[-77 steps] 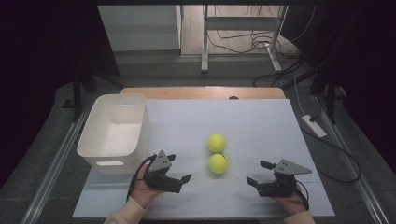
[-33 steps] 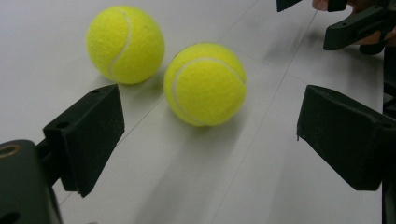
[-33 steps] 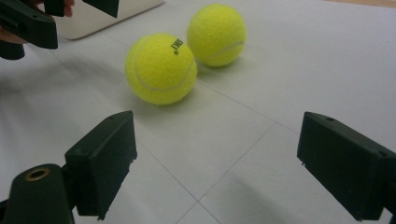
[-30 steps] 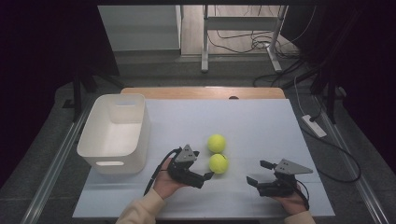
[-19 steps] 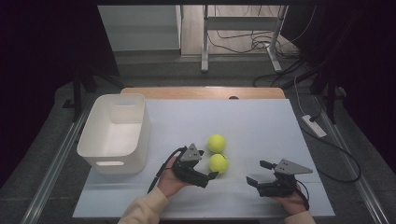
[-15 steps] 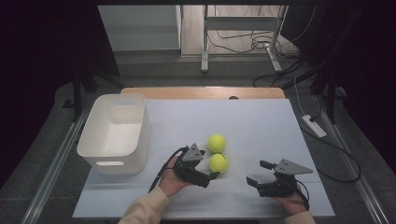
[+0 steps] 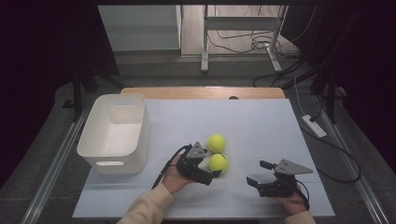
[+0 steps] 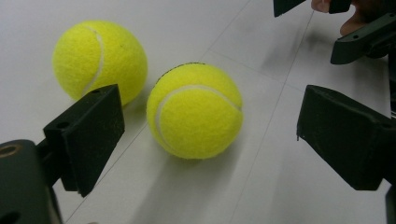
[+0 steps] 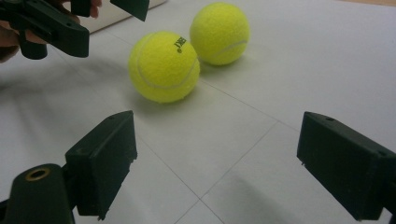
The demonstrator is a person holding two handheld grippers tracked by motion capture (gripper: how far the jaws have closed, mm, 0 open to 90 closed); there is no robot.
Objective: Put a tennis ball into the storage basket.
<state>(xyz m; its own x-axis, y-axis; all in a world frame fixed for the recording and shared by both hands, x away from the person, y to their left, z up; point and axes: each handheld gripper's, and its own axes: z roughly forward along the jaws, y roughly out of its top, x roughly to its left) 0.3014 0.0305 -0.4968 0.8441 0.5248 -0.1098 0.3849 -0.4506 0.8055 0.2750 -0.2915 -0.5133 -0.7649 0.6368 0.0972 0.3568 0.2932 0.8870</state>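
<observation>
1. White tabletop (image 7: pixel 261 126) fills the middle of the high view, with a wooden edge along its far side.
2. White plastic bin (image 7: pixel 113 128) sits at the left of the tabletop, well apart from the balls.
3. Left gripper (image 7: pixel 211 171), black, lies at lower centre; its jaws are spread wide with the nearer ball just ahead of them, not touched.
4. Right gripper (image 7: pixel 259 173), at lower right, has its jaws parted with nothing between them.
5. Nearer tennis ball (image 7: pixel 218 163) rests at centre on the tabletop.
6. Farther tennis ball (image 7: pixel 216 143) sits just above it, close beside.
</observation>
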